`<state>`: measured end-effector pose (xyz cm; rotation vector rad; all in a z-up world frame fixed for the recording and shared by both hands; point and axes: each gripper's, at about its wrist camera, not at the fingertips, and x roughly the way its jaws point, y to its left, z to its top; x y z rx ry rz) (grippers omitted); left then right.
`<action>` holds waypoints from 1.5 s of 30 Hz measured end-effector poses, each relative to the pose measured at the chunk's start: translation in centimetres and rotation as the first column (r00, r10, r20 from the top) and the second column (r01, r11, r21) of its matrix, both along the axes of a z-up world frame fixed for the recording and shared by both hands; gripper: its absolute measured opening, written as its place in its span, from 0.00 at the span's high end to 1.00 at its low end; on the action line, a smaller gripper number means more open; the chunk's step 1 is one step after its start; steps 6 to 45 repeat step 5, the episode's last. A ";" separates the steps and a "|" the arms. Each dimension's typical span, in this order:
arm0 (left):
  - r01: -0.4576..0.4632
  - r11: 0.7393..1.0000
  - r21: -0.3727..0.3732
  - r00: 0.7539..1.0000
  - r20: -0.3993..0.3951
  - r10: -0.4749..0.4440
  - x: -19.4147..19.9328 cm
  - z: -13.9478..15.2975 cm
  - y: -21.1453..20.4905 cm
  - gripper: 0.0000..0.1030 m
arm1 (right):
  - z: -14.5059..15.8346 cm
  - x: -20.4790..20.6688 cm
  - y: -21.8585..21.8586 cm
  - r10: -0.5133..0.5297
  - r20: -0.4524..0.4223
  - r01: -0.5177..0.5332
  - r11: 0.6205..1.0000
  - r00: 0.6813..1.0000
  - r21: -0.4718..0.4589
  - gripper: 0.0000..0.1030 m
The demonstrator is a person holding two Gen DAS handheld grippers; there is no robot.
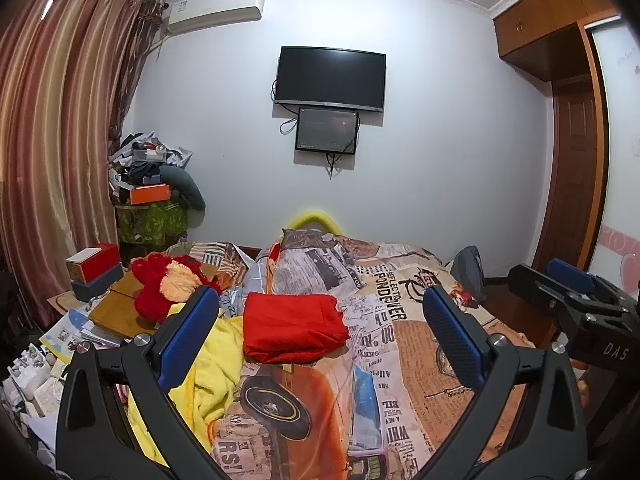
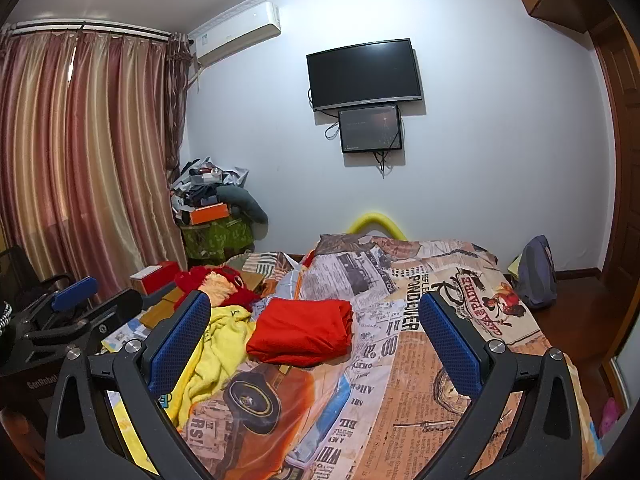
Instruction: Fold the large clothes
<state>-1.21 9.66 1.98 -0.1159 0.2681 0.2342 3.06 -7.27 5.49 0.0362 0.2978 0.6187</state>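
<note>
Both my claws hover spread and empty above the bed.

My left gripper (image 1: 320,332) and right gripper (image 2: 316,332) each gape wide, pinching nothing. The folded red garment (image 1: 292,328) lies on the newspaper-print bedspread (image 1: 420,344) between my fingers, touching the crumpled yellow garment (image 1: 212,364) on its left.

Folded red garment (image 1: 294,330) and crumpled yellow garment (image 1: 212,364) on a printed bedspread (image 1: 420,344).

The red piece lies flat as a neat rectangular bundle near the bed's middle; the yellow one sprawls unfolded just beside it, at the left edge.
</note>
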 end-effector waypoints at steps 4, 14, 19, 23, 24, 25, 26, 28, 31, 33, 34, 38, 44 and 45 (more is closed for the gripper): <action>0.004 1.000 0.004 1.000 -0.009 -0.004 0.1 -0.2 -0.2 0.00 | -0.1 0.0 0.2 0.000 -0.001 0.000 1.000 1.000 -0.004 0.00; 0.002 1.000 0.004 1.000 -0.009 -0.002 0.1 -0.3 -0.2 0.00 | -0.1 0.0 0.2 -0.001 -0.002 0.001 1.000 1.000 -0.004 0.00; 0.002 1.000 0.004 1.000 -0.009 -0.002 0.1 -0.3 -0.2 0.00 | -0.1 0.0 0.2 -0.001 -0.002 0.001 1.000 1.000 -0.004 0.00; 0.002 1.000 0.004 1.000 -0.009 -0.002 0.1 -0.3 -0.2 0.00 | -0.1 0.0 0.2 -0.001 -0.002 0.001 1.000 1.000 -0.004 0.00; 0.002 1.000 0.004 1.000 -0.009 -0.002 0.1 -0.3 -0.2 0.00 | -0.1 0.0 0.2 -0.001 -0.002 0.001 1.000 1.000 -0.004 0.00; 0.002 1.000 0.004 1.000 -0.009 -0.002 0.1 -0.3 -0.2 0.00 | -0.1 0.0 0.2 -0.001 -0.002 0.001 1.000 1.000 -0.004 0.00; 0.002 1.000 0.004 1.000 -0.009 -0.002 0.1 -0.3 -0.2 0.00 | -0.1 0.0 0.2 -0.001 -0.002 0.001 1.000 1.000 -0.004 0.00; 0.002 1.000 0.004 1.000 -0.009 -0.002 0.1 -0.3 -0.2 0.00 | -0.1 0.0 0.2 -0.001 -0.002 0.001 1.000 1.000 -0.004 0.00; 0.002 1.000 0.004 1.000 -0.009 -0.002 0.1 -0.3 -0.2 0.00 | -0.1 0.0 0.2 -0.001 -0.002 0.001 1.000 1.000 -0.004 0.00; 0.002 1.000 0.004 1.000 -0.009 -0.002 0.1 -0.3 -0.2 0.00 | -0.1 0.0 0.2 -0.001 -0.002 0.001 1.000 1.000 -0.004 0.00; 0.002 1.000 0.004 1.000 -0.009 -0.002 0.1 -0.3 -0.2 0.00 | -0.1 0.0 0.2 -0.001 -0.002 0.001 1.000 1.000 -0.004 0.00; 0.002 1.000 0.004 1.000 -0.009 -0.002 0.1 -0.3 -0.2 0.00 | -0.1 0.0 0.2 -0.001 -0.002 0.001 1.000 1.000 -0.004 0.00; 0.002 1.000 0.004 1.000 -0.009 -0.002 0.1 -0.3 -0.2 0.00 | -0.1 0.0 0.2 -0.001 -0.002 0.001 1.000 1.000 -0.004 0.00; 0.002 1.000 0.004 1.000 -0.009 -0.002 0.1 -0.3 -0.2 0.00 | -0.1 0.0 0.2 -0.001 -0.002 0.001 1.000 1.000 -0.004 0.00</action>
